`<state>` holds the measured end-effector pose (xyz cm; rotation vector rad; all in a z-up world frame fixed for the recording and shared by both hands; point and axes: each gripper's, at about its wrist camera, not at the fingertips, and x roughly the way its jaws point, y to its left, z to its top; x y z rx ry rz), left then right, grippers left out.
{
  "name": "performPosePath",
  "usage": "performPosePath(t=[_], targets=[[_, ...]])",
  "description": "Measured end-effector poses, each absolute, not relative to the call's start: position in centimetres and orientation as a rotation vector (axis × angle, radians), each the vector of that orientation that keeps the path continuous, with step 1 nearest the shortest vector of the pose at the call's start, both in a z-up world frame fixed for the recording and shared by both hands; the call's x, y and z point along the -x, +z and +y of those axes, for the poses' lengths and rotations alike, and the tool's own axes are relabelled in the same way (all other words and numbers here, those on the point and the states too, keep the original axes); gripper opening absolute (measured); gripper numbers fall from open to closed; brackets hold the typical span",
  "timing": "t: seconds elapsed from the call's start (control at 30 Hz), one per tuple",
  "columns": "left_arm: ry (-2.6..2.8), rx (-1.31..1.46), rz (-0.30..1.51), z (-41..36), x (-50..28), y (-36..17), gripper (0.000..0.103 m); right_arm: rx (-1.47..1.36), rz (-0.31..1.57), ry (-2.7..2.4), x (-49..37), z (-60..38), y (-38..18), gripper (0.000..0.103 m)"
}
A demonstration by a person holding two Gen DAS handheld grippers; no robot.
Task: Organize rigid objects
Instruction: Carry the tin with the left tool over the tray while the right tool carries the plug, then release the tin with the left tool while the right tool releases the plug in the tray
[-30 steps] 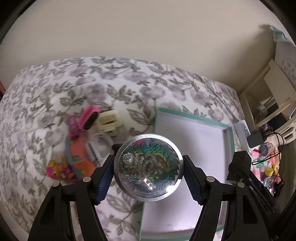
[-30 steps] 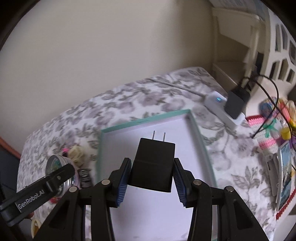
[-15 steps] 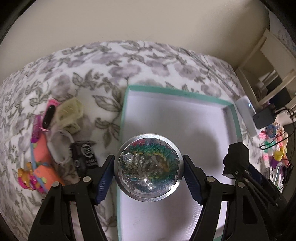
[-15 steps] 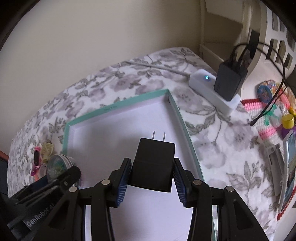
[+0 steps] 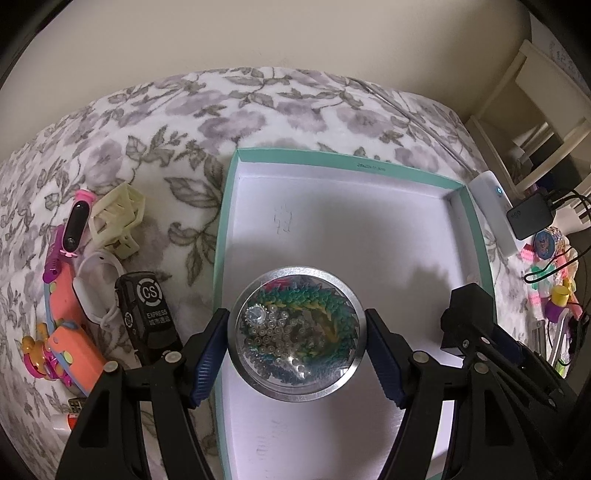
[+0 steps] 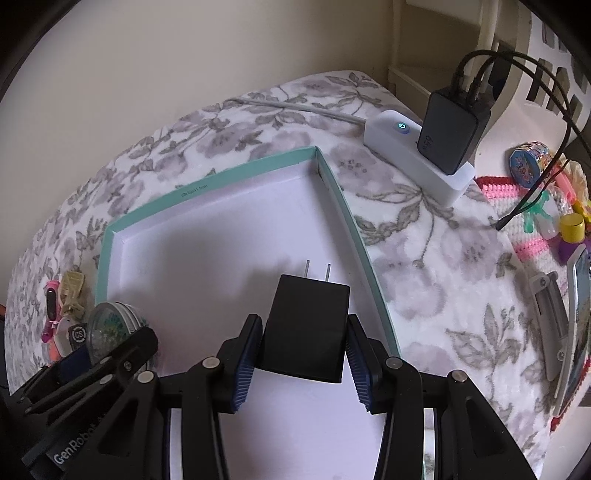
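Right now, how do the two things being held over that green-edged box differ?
The round tin in the left tool is a silver disc with a clear lid showing beads; the charger in the right tool is a plain black block with two metal prongs pointing forward. The round tin looks wider than the charger. Both are clamped between blue pads over the box.

This is a home, most likely a bedroom. A soft floral blanket (image 5: 280,107) covers the surface against a plain cream wall (image 5: 258,33), with a white power strip (image 6: 417,158) carrying a black charger (image 6: 452,134) lying on it. Children's colourful toys (image 5: 62,332), a crocheted mat (image 6: 524,218) and a cream shelf unit (image 5: 535,110) stand nearby.
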<state>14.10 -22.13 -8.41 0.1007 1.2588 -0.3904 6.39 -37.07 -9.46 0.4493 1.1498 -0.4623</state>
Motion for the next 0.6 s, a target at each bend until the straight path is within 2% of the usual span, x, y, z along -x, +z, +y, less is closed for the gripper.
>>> performPosePath(t=[0.6], targets=[[-0.396,-0.076,1.248,-21.7,-14.2,-6.9,0.075,-0.421,1.193,-0.455,-6.6,-36.6,-9.4,0.049]])
